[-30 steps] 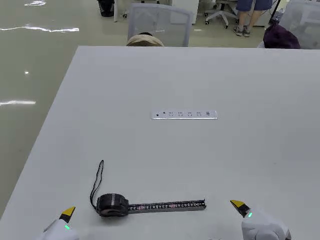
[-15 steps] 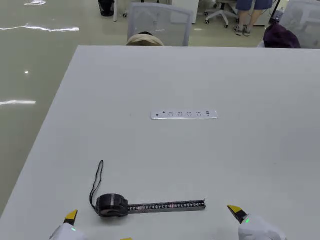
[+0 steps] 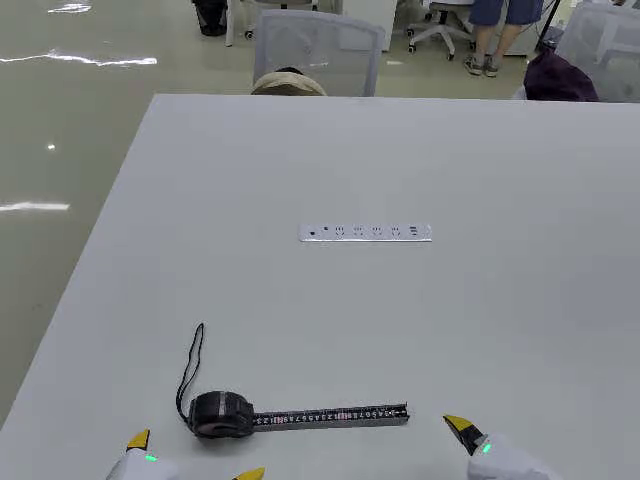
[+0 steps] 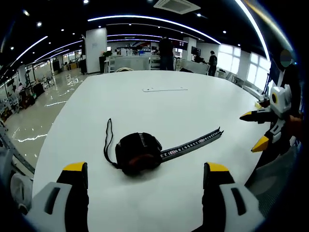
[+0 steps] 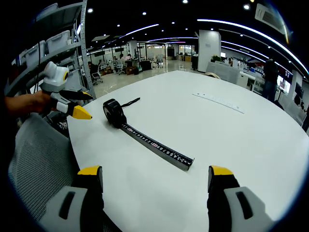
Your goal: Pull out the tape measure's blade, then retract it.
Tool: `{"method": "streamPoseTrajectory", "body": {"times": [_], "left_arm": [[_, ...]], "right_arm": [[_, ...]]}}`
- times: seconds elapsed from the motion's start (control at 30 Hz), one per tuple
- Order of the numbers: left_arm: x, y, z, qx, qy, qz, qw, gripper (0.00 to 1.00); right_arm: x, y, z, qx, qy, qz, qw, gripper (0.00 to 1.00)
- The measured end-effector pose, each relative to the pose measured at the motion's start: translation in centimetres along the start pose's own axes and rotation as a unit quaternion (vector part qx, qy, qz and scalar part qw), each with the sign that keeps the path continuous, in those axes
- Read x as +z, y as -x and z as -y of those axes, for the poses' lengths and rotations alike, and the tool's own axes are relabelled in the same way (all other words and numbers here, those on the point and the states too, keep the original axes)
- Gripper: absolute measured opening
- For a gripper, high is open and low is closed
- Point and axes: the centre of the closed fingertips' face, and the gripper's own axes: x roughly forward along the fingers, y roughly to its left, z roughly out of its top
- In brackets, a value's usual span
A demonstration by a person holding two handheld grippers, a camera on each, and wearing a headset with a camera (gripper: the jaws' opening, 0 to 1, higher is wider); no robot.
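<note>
Jaws apart on both grippers, nothing clamped. Left gripper (image 3: 194, 456) sits at the near left edge of the white table (image 3: 400, 150), yellow fingertips (image 4: 75, 166) spread wide. The tape measure (image 3: 222, 412) lies just beyond them, clear of both jaws. Right gripper (image 5: 155, 170) sits at the near right edge, its jaws equally wide, with bare tabletop between them.

Tape measure: black case, resting on the table near the front edge, left of centre. Blade (image 3: 335, 415) is out, lying flat and running from the case toward the right, roughly parallel with the near edge. Printed markings show along it; numbers too small to read. Blade's free end (image 3: 405, 410) stops short of the right gripper, apart from it. In the right gripper view that end lies just ahead of the open jaws, untouched.

Black wrist strap (image 3: 190, 365) loops from the case's left side toward the far side and lies slack on the table.

Farther off, about mid-table: a white power strip (image 3: 366, 232) set flush in the surface, well apart from the tape measure. A grey mesh chair (image 3: 318, 45) stands at the table's far edge.
</note>
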Motion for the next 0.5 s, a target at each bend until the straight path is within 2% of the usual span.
{"method": "streamPoseTrajectory", "body": {"times": [0.13,0.2,0.37,0.5], "left_arm": [[0.3,-0.1,-0.6,0.029,0.017,0.010,0.9994,0.99],[0.4,-0.3,-0.4,0.031,0.011,0.009,0.9994,0.99],[0.8,-0.8,-0.2,0.033,0.017,0.010,0.9993,0.99],[1.3,-1.2,-0.3,0.045,0.022,0.015,0.9986,0.99]], "right_arm": [[0.1,-0.1,0.0,0.006,0.005,0.007,0.9999,0.90],[0.5,-0.1,-0.1,0.012,0.024,0.019,0.9995,0.90],[0.4,-0.2,-0.3,0.022,0.036,0.013,0.9990,0.91],[0.2,-0.4,-0.4,0.032,0.040,0.013,0.9986,0.90]]}}
